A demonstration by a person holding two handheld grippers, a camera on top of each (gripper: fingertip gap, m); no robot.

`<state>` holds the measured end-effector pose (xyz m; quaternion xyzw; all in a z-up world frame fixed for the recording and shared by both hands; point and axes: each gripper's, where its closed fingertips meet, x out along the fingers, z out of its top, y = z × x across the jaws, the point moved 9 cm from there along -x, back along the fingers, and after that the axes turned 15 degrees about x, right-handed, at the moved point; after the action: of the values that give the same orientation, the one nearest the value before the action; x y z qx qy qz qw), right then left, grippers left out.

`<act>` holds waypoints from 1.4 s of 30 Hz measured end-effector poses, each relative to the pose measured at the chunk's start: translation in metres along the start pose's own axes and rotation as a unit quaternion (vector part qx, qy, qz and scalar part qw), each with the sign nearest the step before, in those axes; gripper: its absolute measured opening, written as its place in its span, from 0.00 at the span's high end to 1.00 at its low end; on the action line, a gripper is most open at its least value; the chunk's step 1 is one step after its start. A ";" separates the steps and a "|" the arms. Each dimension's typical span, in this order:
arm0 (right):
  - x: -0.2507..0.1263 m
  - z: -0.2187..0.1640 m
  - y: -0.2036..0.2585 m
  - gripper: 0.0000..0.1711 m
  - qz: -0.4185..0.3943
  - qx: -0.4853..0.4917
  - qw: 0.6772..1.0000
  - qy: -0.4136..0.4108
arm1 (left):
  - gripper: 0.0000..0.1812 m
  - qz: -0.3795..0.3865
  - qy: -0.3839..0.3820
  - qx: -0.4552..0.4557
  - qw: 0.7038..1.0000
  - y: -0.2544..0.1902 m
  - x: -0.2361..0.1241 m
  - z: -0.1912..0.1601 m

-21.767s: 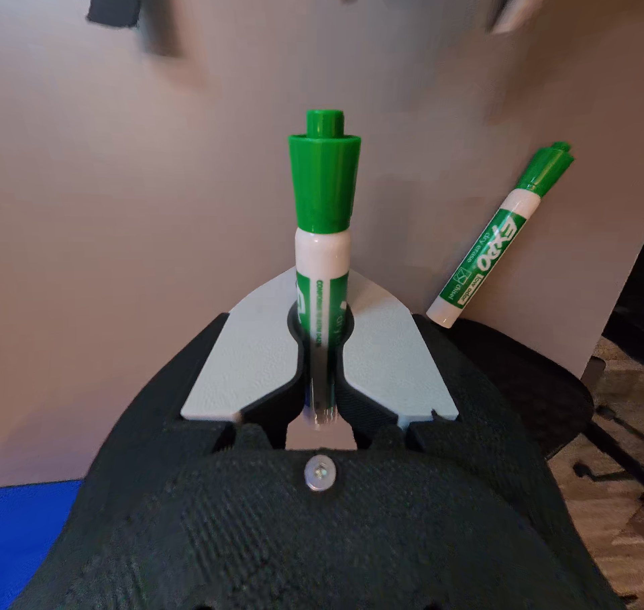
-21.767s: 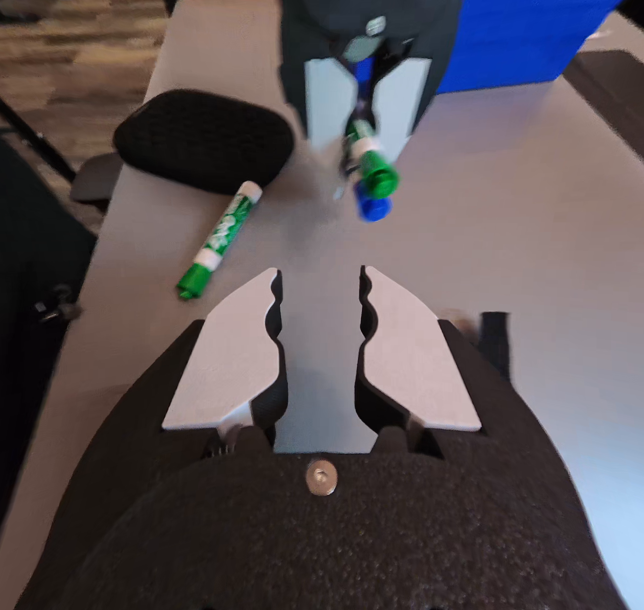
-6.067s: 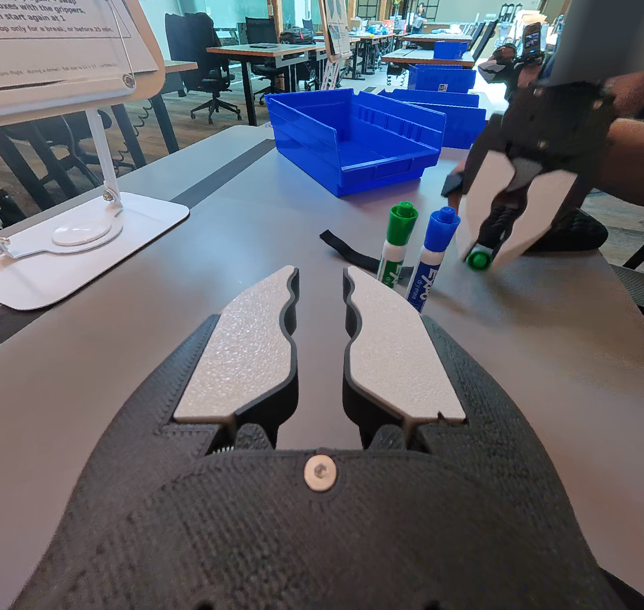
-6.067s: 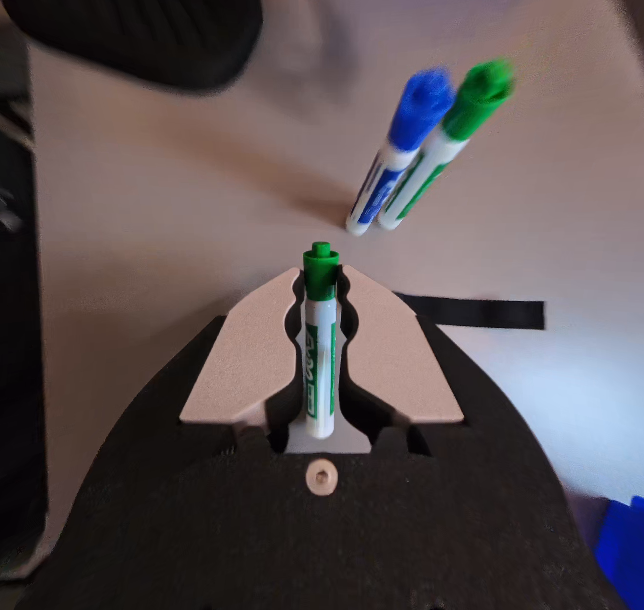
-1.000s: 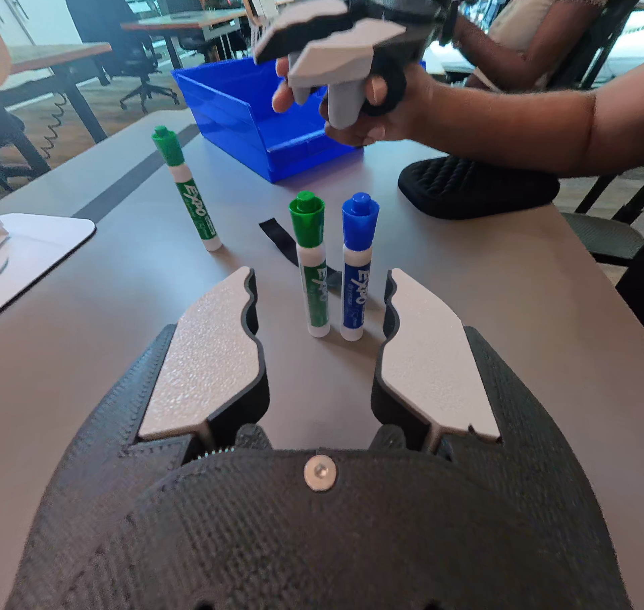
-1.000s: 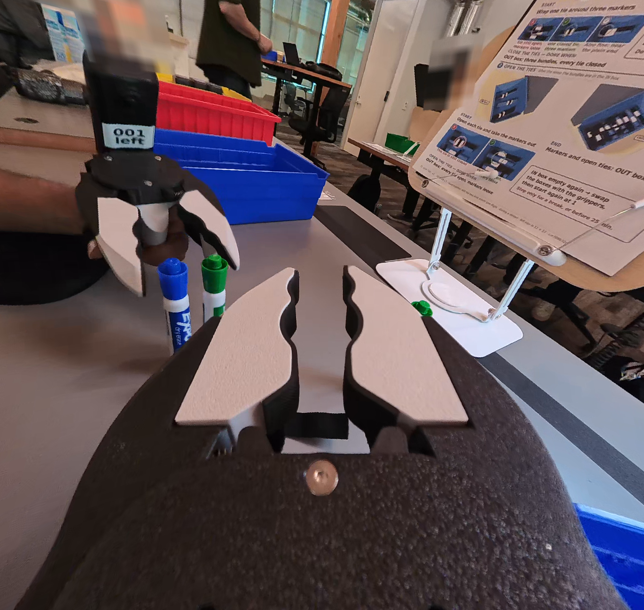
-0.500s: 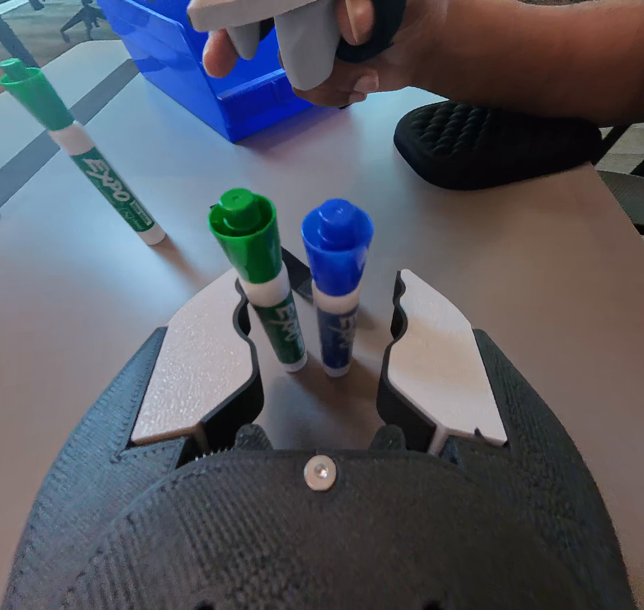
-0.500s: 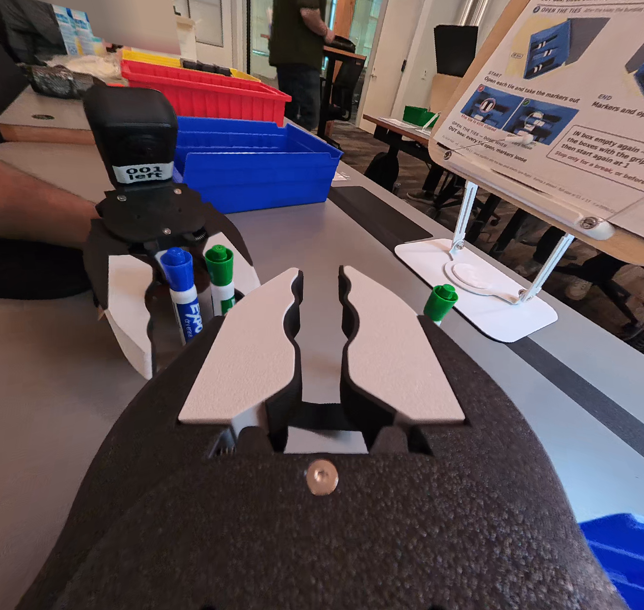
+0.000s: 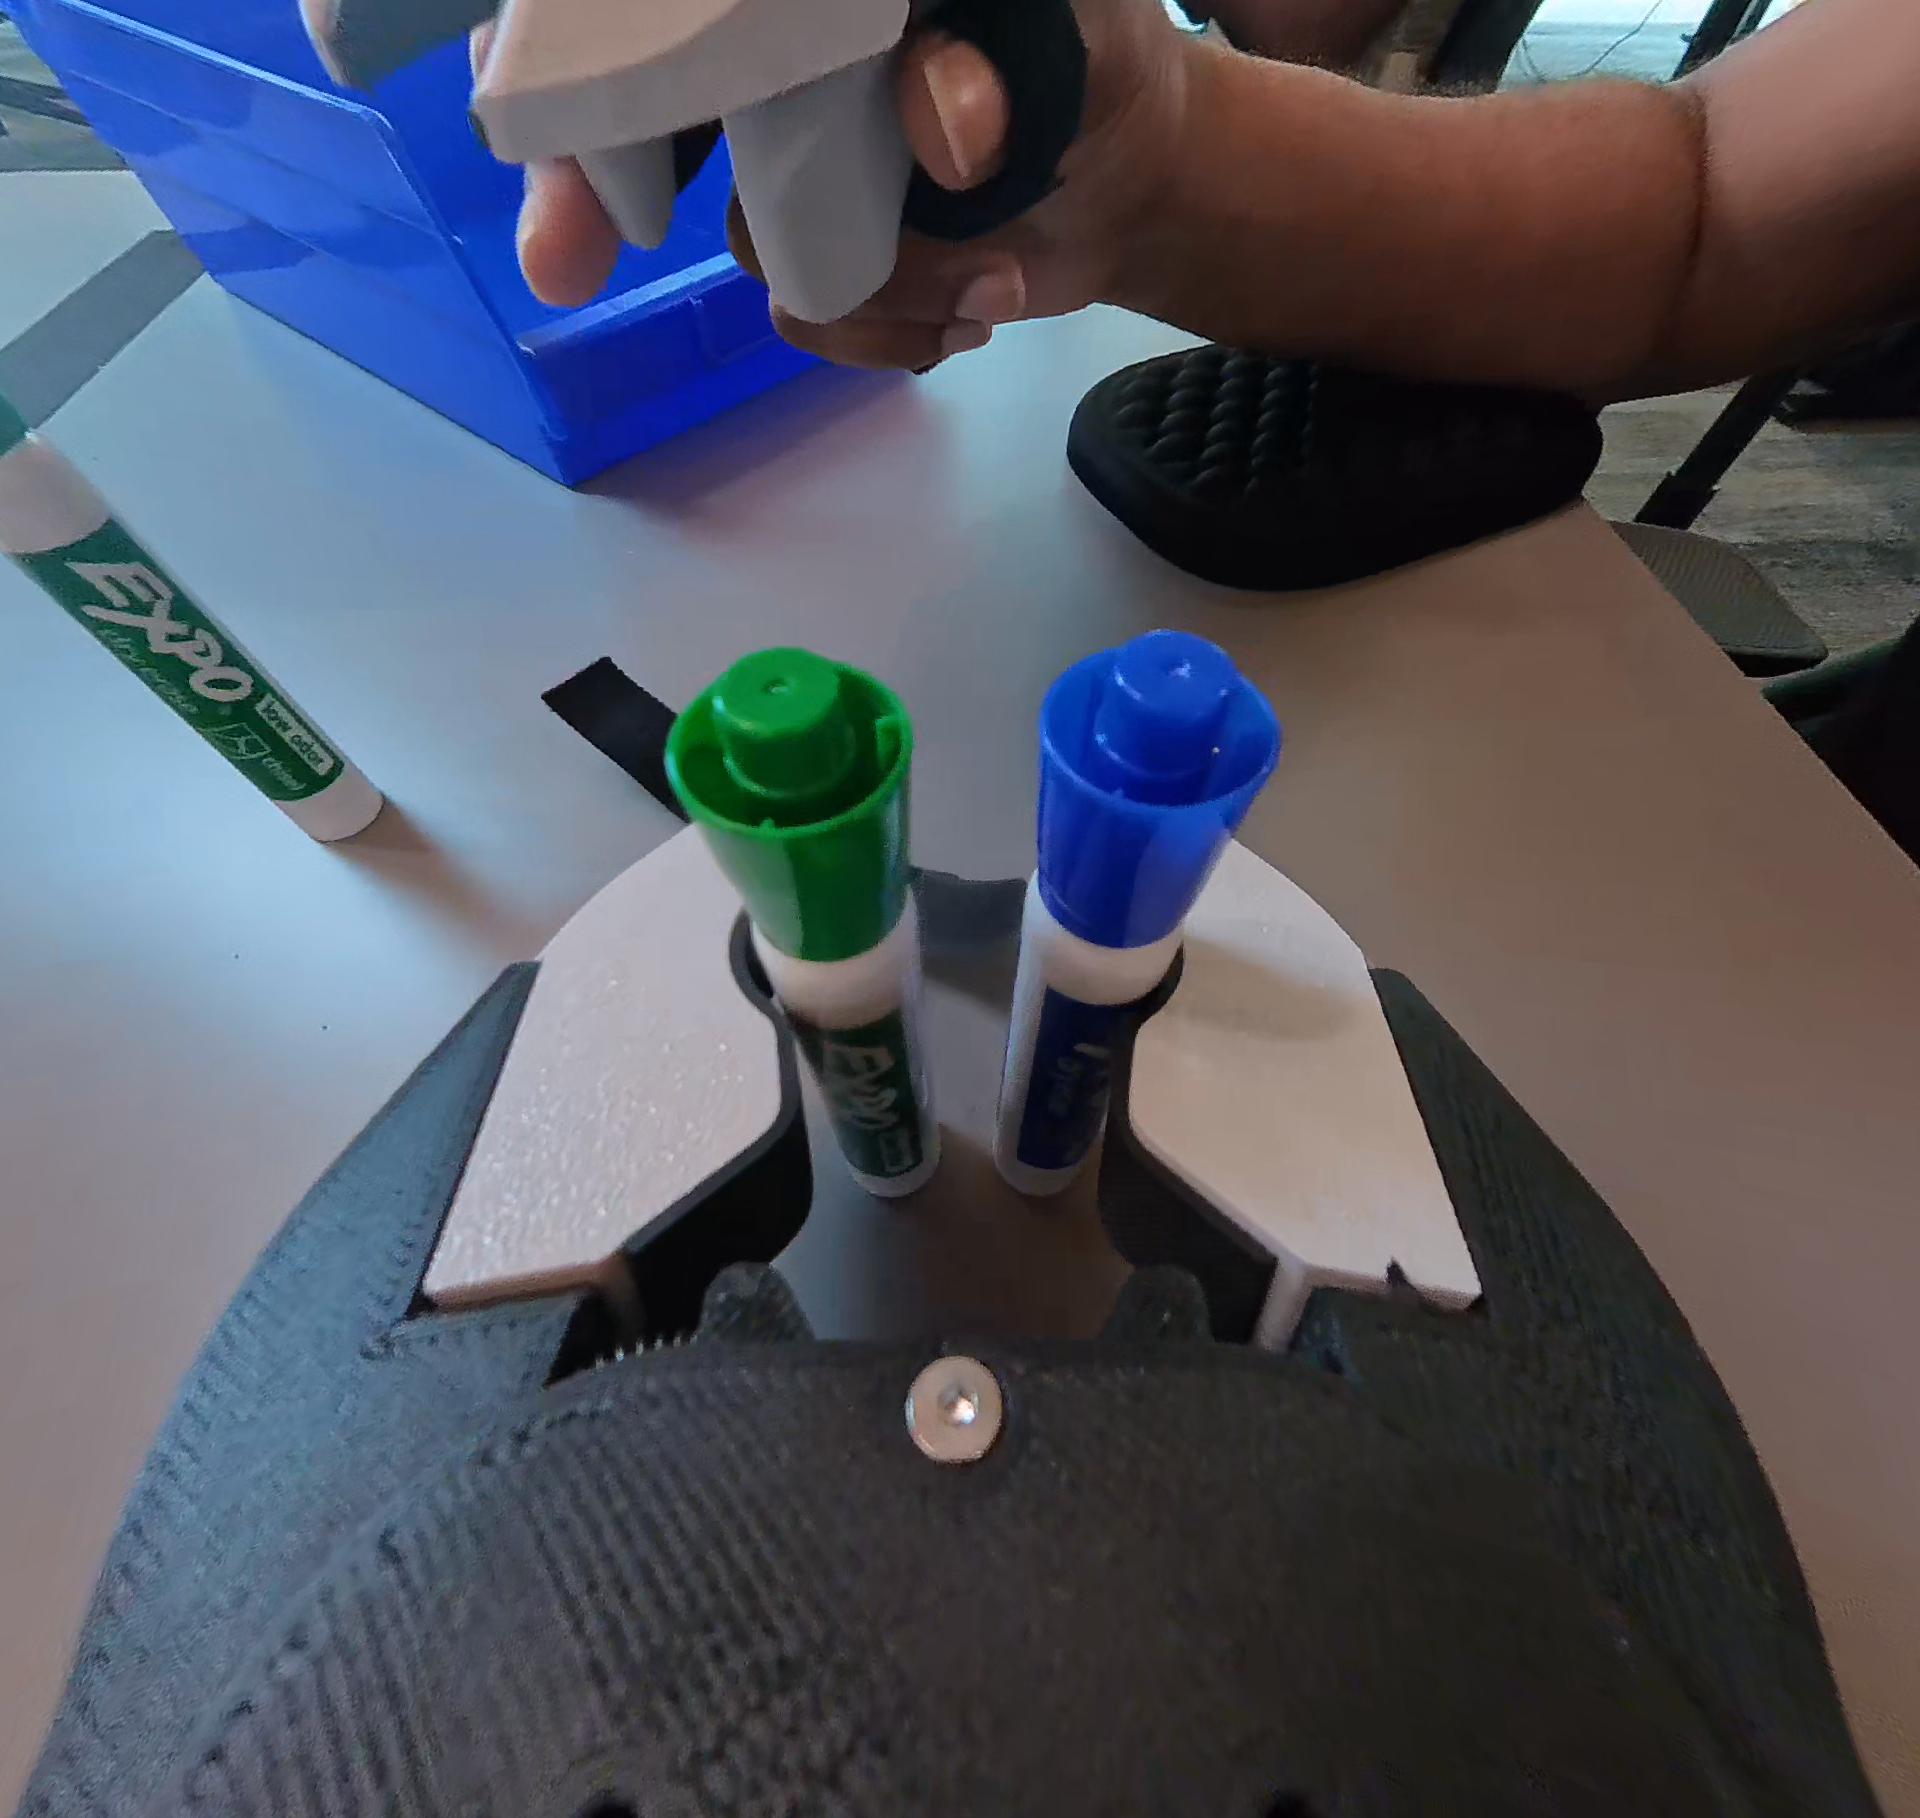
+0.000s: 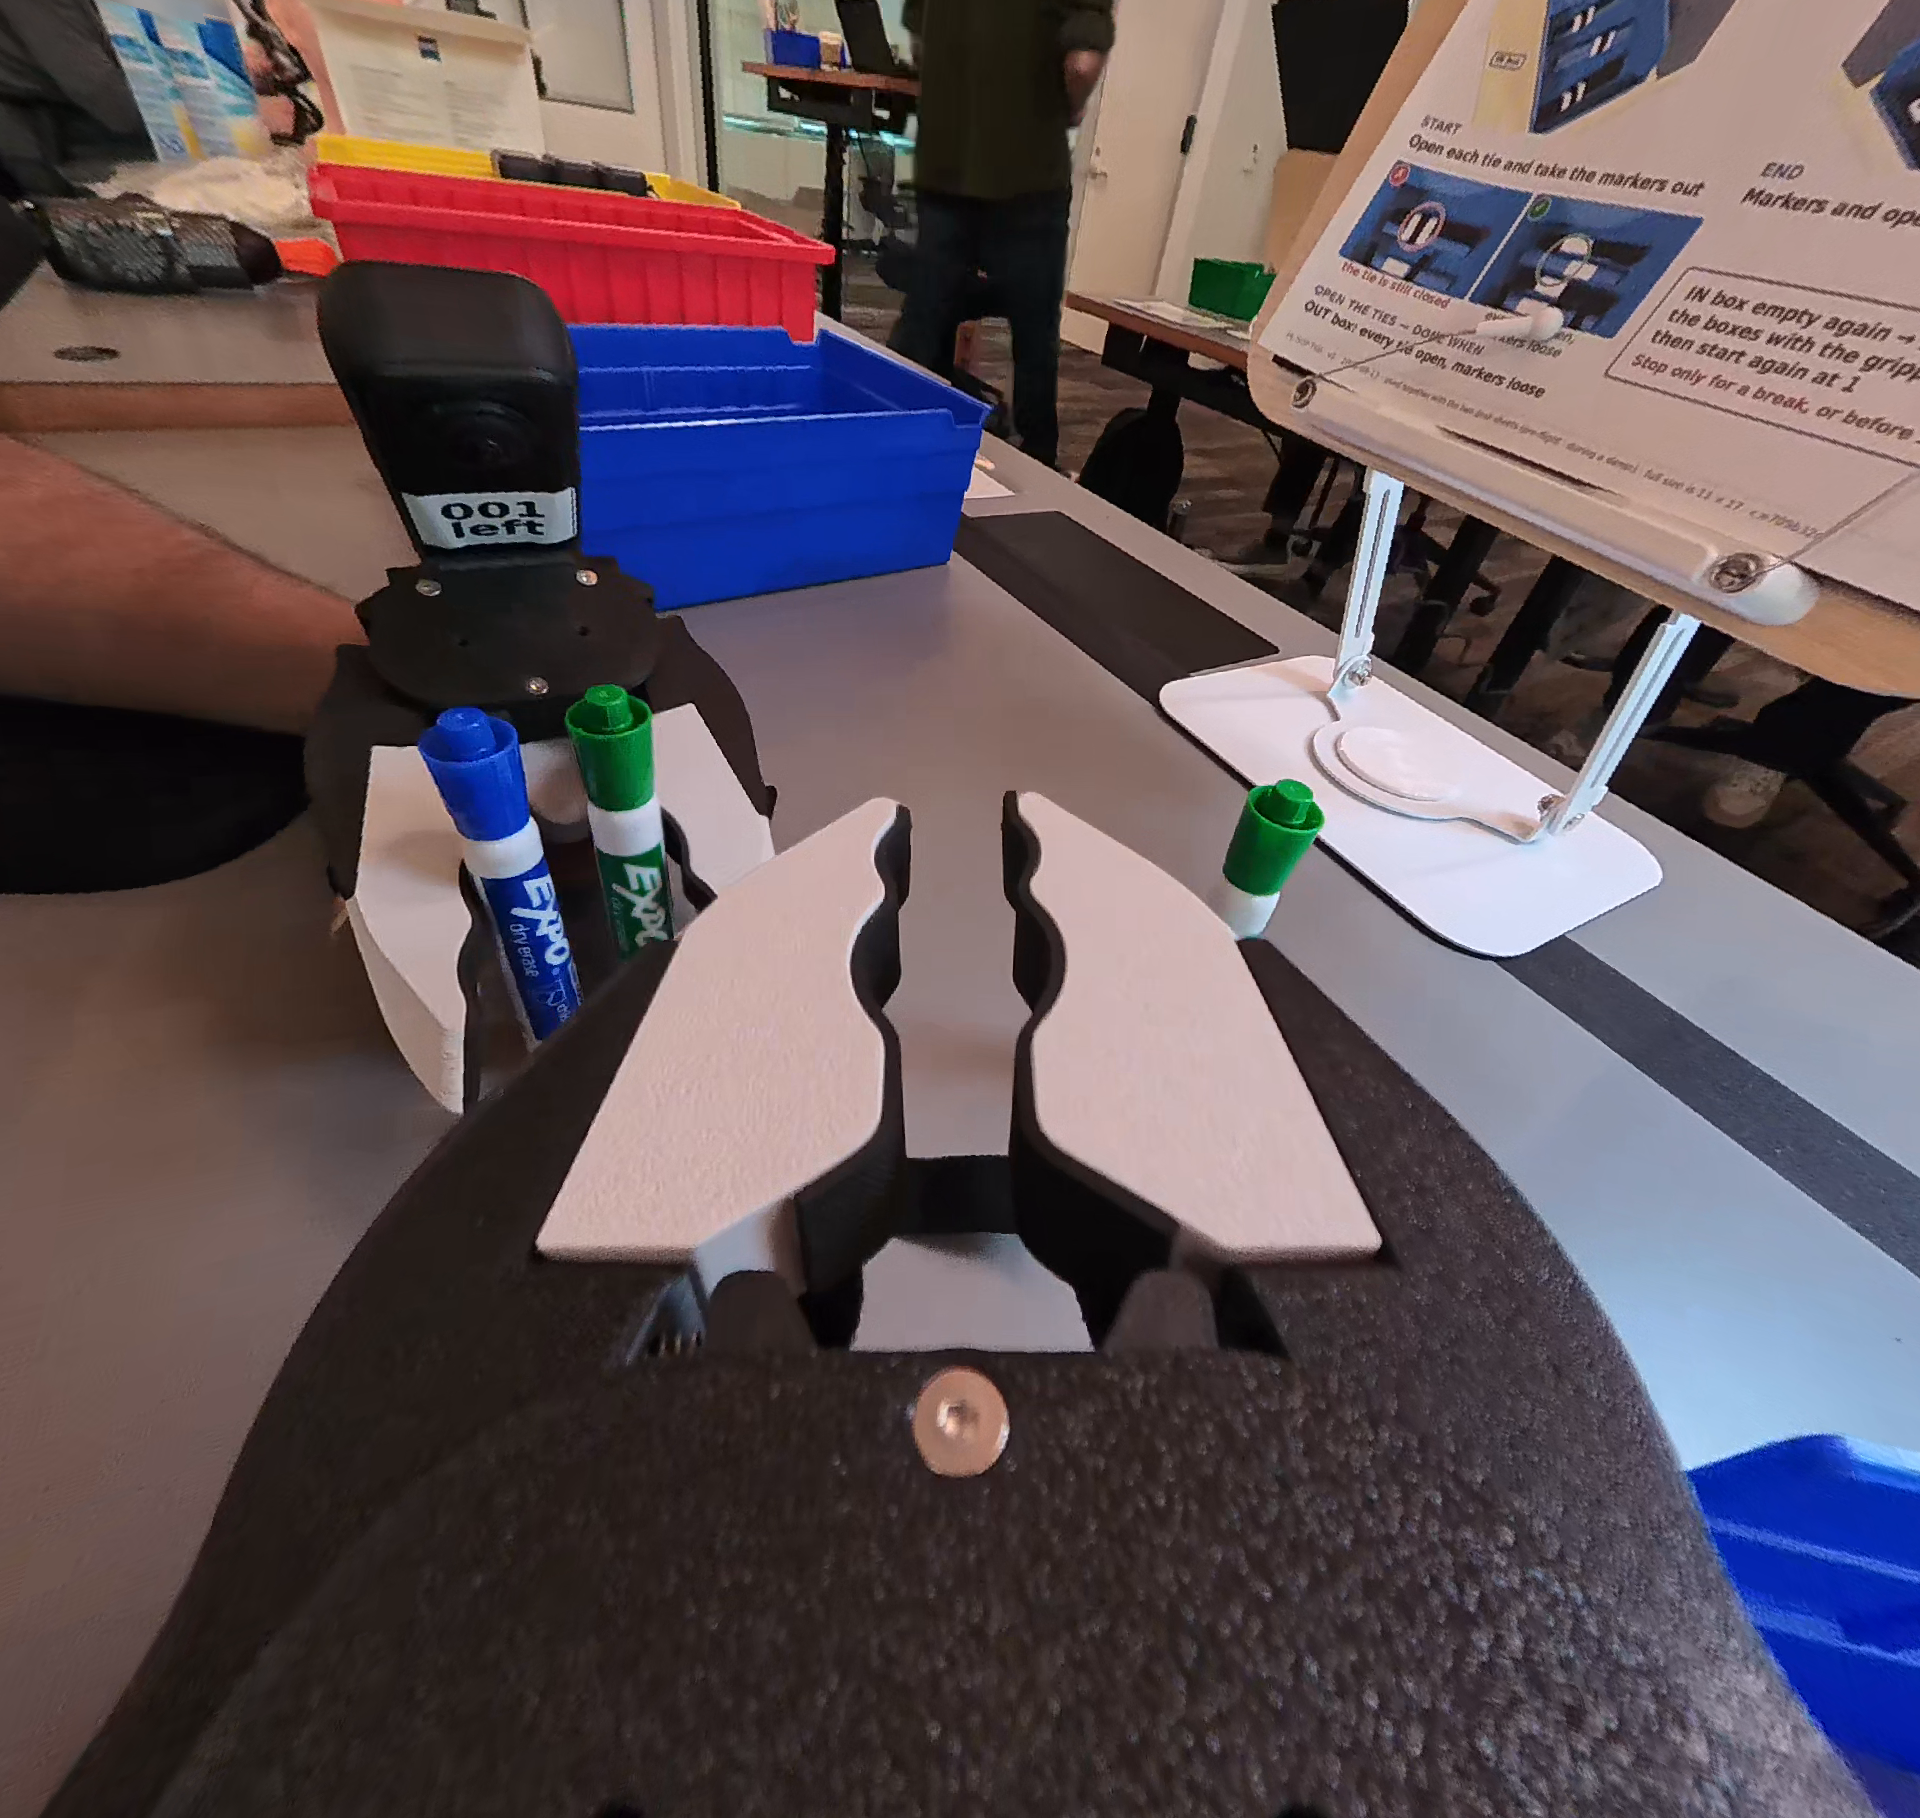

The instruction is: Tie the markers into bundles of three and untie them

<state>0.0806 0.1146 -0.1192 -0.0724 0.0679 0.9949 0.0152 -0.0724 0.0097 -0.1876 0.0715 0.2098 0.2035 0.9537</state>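
A green marker (image 9: 810,833) and a blue marker (image 9: 1132,833) stand upright side by side on the grey table, a small gap between them. My left gripper (image 9: 966,875) is open and straddles both, each marker resting in a finger notch; it also shows in the right wrist view (image 10: 582,947). A black strap (image 9: 613,729) lies flat on the table behind them. A second green marker (image 9: 177,667) stands alone to the left, also visible in the right wrist view (image 10: 1262,864). My right gripper (image 10: 954,812) hovers beyond the markers, jaws narrowly apart, nothing between the tips.
A blue bin (image 9: 312,168) stands behind the markers, under the right gripper (image 9: 416,75). A black wrist rest (image 9: 1330,469) lies at the table's right edge. A white document stand (image 10: 1403,812), a red bin (image 10: 582,251) and another blue bin (image 10: 1818,1560) are around. The black strap (image 9: 613,729) sits 8 cm or so from the ends of my left fingers.
My left gripper has moved forward and down, so the green and blue markers now stand between its fingers. Its jaw width looks unchanged. The right gripper has shifted slightly.
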 end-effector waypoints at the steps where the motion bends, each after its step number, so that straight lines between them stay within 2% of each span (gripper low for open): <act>1: 0.001 -0.001 -0.001 0.90 -0.001 0.000 1.000 0.003 | 0.64 -0.001 -0.003 0.001 1.000 0.000 0.000 0.000; 14: 0.003 -0.004 0.000 0.91 -0.007 -0.008 1.000 0.021 | 0.73 0.011 -0.004 0.005 1.000 0.000 -0.001 0.000; 19: 0.003 -0.003 0.006 0.91 0.021 -0.010 0.999 0.031 | 0.75 0.019 -0.001 0.009 1.000 0.000 -0.001 0.000; 23: 0.006 -0.007 0.013 0.90 0.072 -0.011 0.996 0.057 | 0.76 0.021 -0.001 0.009 1.000 0.000 -0.002 0.000; 28: 0.008 -0.009 0.017 0.90 0.079 -0.020 0.995 0.061 | 0.76 0.016 -0.002 0.004 1.000 0.000 -0.002 0.000; 34: 0.010 -0.012 0.015 0.90 0.078 -0.018 0.994 0.075 | 0.68 -0.009 -0.005 0.005 1.000 0.001 -0.001 0.000; 39: 0.009 -0.013 0.013 0.90 0.072 -0.018 0.994 0.081 | 0.69 -0.024 0.002 0.008 1.000 0.005 0.003 -0.001; 42: 0.009 -0.013 0.011 0.90 0.070 -0.016 0.994 0.080 | 0.72 -0.028 0.002 0.010 1.000 0.005 0.004 -0.001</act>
<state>0.0736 0.1020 -0.1320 -0.1471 0.0578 0.9856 -0.0606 -0.0711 0.0158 -0.1886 0.0752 0.2155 0.1747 0.9578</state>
